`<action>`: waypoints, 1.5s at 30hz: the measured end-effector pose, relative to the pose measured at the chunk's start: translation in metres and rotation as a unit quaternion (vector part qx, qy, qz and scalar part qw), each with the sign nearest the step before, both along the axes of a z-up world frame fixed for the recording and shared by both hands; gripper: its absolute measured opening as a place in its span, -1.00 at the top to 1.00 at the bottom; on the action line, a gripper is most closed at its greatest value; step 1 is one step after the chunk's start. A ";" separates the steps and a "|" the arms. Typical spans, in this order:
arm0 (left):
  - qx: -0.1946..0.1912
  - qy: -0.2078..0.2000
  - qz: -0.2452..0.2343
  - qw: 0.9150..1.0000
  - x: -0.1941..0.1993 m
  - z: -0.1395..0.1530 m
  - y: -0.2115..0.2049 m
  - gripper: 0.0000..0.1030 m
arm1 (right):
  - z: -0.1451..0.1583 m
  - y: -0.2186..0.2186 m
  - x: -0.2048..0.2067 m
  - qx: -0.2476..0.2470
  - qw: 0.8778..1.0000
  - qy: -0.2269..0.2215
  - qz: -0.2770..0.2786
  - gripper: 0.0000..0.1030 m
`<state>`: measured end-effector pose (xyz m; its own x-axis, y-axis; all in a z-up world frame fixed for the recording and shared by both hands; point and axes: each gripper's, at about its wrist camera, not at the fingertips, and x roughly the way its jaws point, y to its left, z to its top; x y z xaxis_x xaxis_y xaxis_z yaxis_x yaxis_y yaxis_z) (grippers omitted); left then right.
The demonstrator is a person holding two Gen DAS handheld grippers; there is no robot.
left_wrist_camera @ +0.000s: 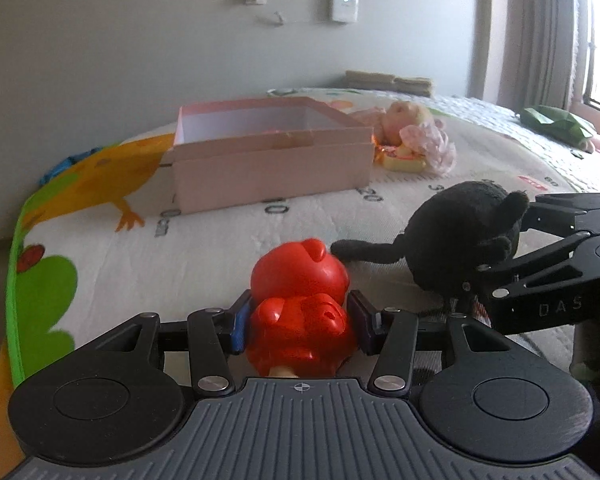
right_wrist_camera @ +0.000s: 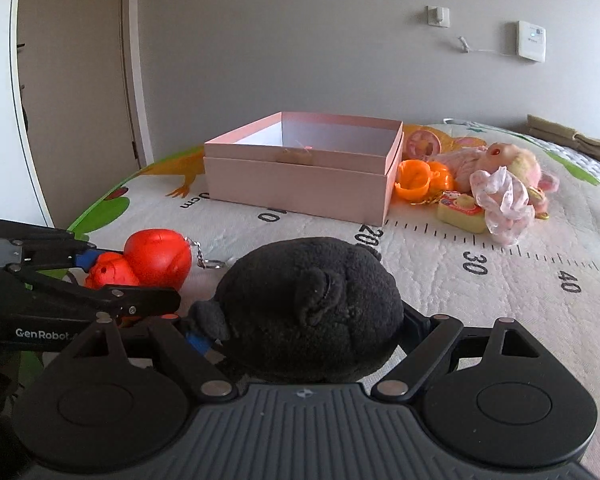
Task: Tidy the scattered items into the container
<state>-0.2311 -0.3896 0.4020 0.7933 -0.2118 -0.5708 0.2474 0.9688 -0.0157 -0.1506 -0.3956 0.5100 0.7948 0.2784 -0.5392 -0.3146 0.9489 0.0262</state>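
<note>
My left gripper is shut on a red plastic pig toy, which has a keychain on its far side. To its right, my right gripper is shut on a round black plush toy, its pads pressing both sides. Both toys are held just over the play mat, side by side; the black plush shows in the left wrist view too. An open pink box stands on the mat ahead of both grippers; no item shows above its walls.
Right of the box lie a doll, an orange capsule, a yellow case and pale pink fabric. A green object sits far right near the window. Folded cloths lie by the wall. The mat's edge drops off at the left.
</note>
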 end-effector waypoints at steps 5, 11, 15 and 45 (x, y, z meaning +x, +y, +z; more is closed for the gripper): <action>0.017 -0.001 0.009 1.000 -0.006 0.001 0.003 -0.43 | 0.000 -0.006 -0.006 -0.002 1.000 -0.002 -0.020 -0.70; 0.040 -0.017 0.009 0.999 -0.017 0.008 0.010 -0.70 | -0.001 -0.015 -0.013 0.001 0.999 -0.007 -0.034 -0.74; 0.062 -0.018 0.011 0.998 -0.022 0.006 0.017 -0.81 | -0.002 -0.019 -0.014 0.007 0.999 -0.006 -0.038 -0.76; 0.082 -0.034 0.042 0.995 0.009 0.011 0.005 -0.91 | -0.008 -0.014 -0.019 -0.018 0.999 -0.022 -0.046 -0.89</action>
<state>-0.2219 -0.3841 0.4132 0.8417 -0.0521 -0.5375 0.1614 0.9741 0.1582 -0.1692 -0.4100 0.5017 0.8389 0.1838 -0.5123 -0.2261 0.9739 -0.0207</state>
